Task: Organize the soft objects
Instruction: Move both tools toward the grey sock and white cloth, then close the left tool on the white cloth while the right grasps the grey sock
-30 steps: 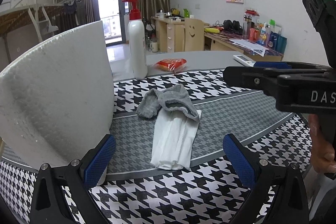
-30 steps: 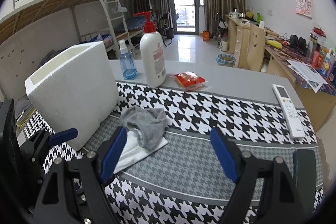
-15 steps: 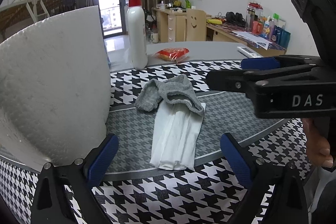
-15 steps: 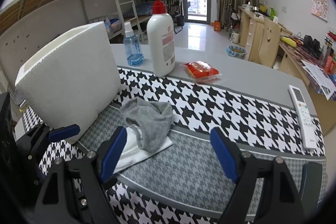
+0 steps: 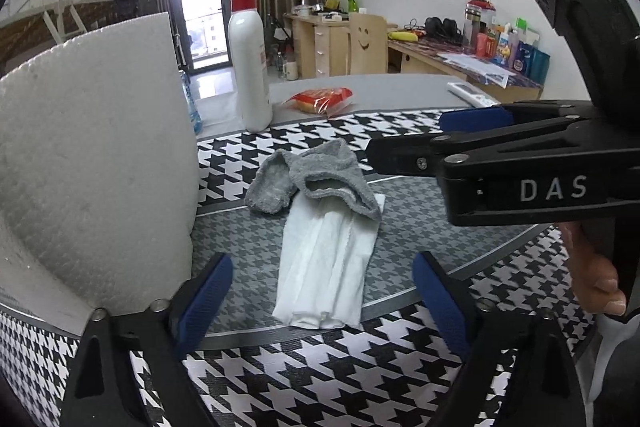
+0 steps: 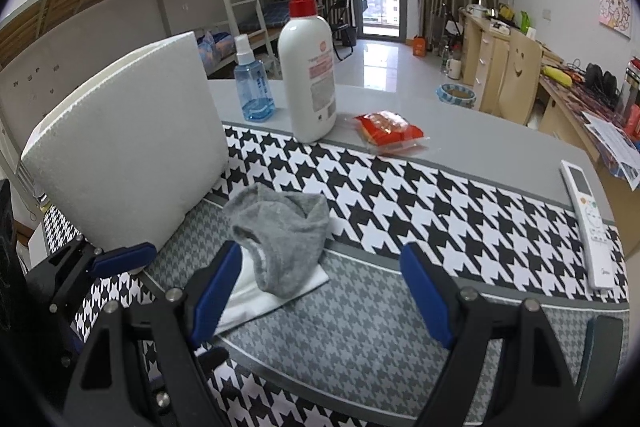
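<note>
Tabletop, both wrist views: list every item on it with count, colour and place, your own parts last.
sock: 1, grey, crumpled on the cloth's far end
cloth: 1, white, folded, on the grey band
foam box: 1, white, left of the sock
pump bottle: 1, white with red pump, far edge
spray bottle: 1, blue, beside the pump bottle
snack packet: 1, red, far edge
remote: 1, white, right edge
left gripper: jaws open
right gripper: jaws open

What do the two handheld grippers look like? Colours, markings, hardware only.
Both are black plastic frames with silver rivets and blue pads on the jaws: left gripper, right gripper. Seen from the left wrist view, the right one carries white "DAS" lettering and a green LED on its upper housing. The bare fingers show no glove. No cables visible.
</note>
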`<state>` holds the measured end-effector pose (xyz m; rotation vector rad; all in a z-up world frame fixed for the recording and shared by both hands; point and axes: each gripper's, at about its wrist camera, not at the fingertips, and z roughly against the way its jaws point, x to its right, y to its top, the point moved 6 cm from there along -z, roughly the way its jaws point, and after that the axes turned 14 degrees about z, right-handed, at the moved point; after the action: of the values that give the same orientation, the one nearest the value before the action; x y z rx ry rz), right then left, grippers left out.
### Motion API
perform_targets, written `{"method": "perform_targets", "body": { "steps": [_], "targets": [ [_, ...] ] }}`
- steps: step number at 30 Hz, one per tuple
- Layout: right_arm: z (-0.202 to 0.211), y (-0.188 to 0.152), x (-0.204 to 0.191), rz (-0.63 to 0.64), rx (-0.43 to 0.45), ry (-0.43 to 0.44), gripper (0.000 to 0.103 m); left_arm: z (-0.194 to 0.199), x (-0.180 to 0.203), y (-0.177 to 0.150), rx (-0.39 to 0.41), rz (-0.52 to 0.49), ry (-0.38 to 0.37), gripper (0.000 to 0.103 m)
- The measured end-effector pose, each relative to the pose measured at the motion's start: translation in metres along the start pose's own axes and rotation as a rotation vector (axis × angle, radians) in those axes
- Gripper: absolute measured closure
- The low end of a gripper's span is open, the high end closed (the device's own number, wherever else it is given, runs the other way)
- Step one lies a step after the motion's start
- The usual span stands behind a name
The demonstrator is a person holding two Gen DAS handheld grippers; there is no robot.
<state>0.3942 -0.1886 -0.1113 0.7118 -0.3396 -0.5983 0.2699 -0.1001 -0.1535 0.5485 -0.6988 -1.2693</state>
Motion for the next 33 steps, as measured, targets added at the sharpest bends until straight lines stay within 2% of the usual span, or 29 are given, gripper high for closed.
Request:
{"method": "perform_targets", "body": {
  "steps": [5,9,17,25,28,32,33],
  "targets": [
    [-0.008,0.001,-0.002,0.011,-0.015,0.003,0.019,-0.002,-0.001,-0.002,-0.013,-0.014,-0.006,0.018],
    [-0.014,0.0,-0.002,0.011,-0.03,0.012,0.023,-0.005,-0.001,-0.005,-0.032,-0.029,-0.002,0.025],
    [-0.024,-0.001,-0.002,0.001,-0.037,0.04,0.028,-0.008,-0.001,-0.006,-0.049,-0.047,-0.006,0.03],
    [-0.034,-0.001,-0.01,0.031,-0.05,0.047,0.034,-0.012,0.001,-0.011,-0.091,-0.059,-0.014,0.046],
    [-0.038,-0.001,-0.012,0.041,-0.064,0.046,0.041,-0.015,-0.001,-0.012,-0.109,-0.05,-0.014,0.054],
    [-0.042,-0.004,-0.012,0.04,-0.079,0.047,0.042,-0.016,0.0,-0.015,-0.131,-0.052,-0.014,0.056],
    [-0.043,-0.004,-0.012,0.041,-0.08,0.048,0.045,-0.016,0.001,-0.016,-0.134,-0.054,-0.02,0.058]
  ]
}}
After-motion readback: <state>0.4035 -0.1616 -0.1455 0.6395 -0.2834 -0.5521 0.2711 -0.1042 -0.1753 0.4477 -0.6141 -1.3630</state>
